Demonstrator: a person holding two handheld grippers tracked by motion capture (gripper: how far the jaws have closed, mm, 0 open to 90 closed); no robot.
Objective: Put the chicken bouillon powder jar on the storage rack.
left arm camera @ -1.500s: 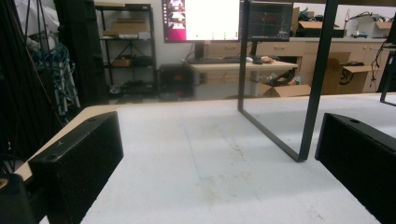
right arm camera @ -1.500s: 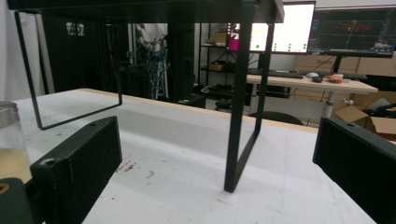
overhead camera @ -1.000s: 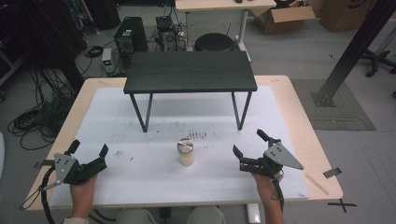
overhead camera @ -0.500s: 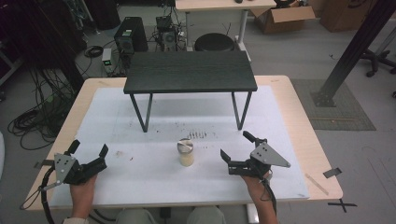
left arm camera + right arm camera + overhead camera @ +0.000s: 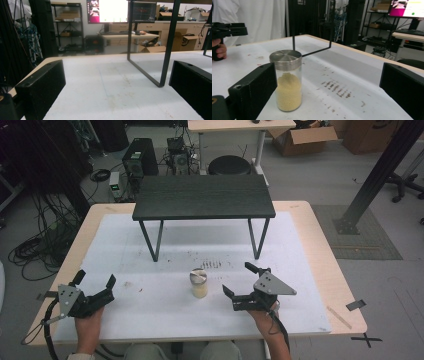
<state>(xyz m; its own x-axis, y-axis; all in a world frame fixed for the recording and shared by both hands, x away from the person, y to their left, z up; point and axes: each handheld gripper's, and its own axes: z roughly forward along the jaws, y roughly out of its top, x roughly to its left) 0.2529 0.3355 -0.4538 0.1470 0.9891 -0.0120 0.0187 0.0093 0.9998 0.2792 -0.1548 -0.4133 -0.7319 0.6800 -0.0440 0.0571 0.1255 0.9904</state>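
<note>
Since I reach for it, jar (image 5: 198, 283): upright on the tabletop (image 5: 300, 270), before the black stand (image 5: 204, 196).
Right gripper (image 5: 241, 283): fingers spread, just beside the jar, nearer.
Left gripper (image 5: 95, 284): fingers spread, well apart.

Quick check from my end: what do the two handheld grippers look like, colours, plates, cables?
Both are black handheld tools with two blocky black jaws. The left gripper carries a small grey plate with dark holes, and a black cable trails from it past the table edge. The right gripper carries a larger grey three-cornered plate, with a black cable running back along the forearm. No sleeves show near the hands.
</note>
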